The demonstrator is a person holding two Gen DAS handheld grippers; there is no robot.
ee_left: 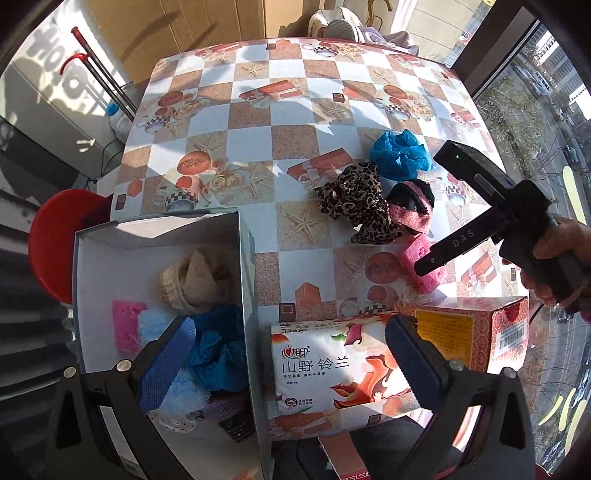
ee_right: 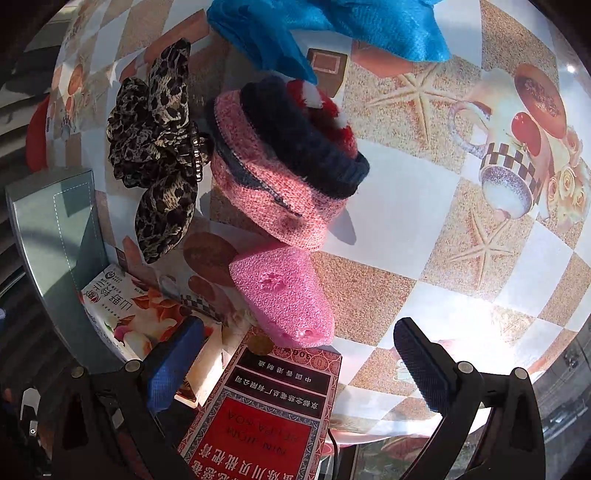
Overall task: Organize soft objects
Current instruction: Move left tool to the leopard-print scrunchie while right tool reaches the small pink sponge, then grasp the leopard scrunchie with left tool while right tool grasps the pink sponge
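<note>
The right gripper (ee_right: 299, 360) is spread wide and holds nothing; its fingers hang over the near end of a pink sponge (ee_right: 284, 299) without touching it. The left gripper (ee_left: 291, 354) is just as wide and empty, one finger over the open box (ee_left: 159, 236), the other over a tissue pack (ee_left: 332, 369).

A red carton (ee_right: 258, 424) lies just under the right gripper, touching the sponge's near end, with the tissue pack beside it. Past the sponge sit a pink knitted piece (ee_right: 273, 184) with a dark cuff, a leopard-print scrunchie (ee_right: 155, 147) and crumpled blue cloth (ee_right: 332, 26) — all close together on the checked bench (ee_right: 424, 221).

The box already holds a pink sponge, blue cloth and a beige knit — loosely heaped.
</note>
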